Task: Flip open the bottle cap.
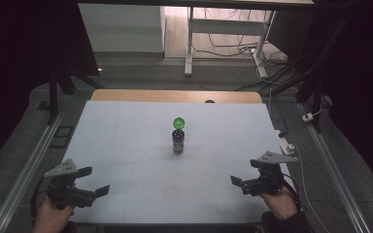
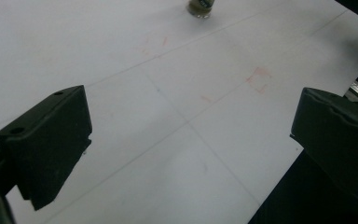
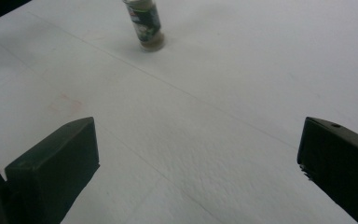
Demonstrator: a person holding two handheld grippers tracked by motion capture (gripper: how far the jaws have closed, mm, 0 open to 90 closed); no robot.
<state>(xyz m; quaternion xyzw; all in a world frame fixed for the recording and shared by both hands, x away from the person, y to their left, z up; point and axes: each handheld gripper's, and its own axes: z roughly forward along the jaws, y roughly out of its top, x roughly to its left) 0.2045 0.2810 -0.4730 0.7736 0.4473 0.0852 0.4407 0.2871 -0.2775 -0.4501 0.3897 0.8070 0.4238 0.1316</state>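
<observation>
Bottle [image 1: 178, 141] with a green ball [image 1: 179, 123] at or just behind its top stands upright near the middle of the white worktop [image 1: 126, 145], seen from the high view, well apart from both tools; whether the ball rests on the cap cannot be told from this angle. The left hand-held gripper [image 1: 96, 181] sits at the near left corner and the right hand-held gripper [image 1: 243, 174] at the near right edge, each held in a hand [image 1: 52, 217] low over the surface and angled inward toward the bottle, jaws spread wide and empty. That matched stance looks like a ready position, with the bottle set centrally so that either side could reach it.

From the left gripper view, the left hand-held gripper [image 2: 186, 135] shows its two black jaws far apart with bare worktop [image 2: 177, 116] between them; the base of the bottle [image 2: 201, 6] sits at the top edge, far ahead. Faint red marks and thin lines cross the sheet, probably placement guides.

From the right gripper view, the right hand-held gripper [image 3: 196, 154] is likewise wide, nothing between its jaws. The bottle [image 3: 147, 25] stands ahead and to the left, its label facing the camera and its top cut off by the frame, so the approach would likely need a swing toward it.
</observation>
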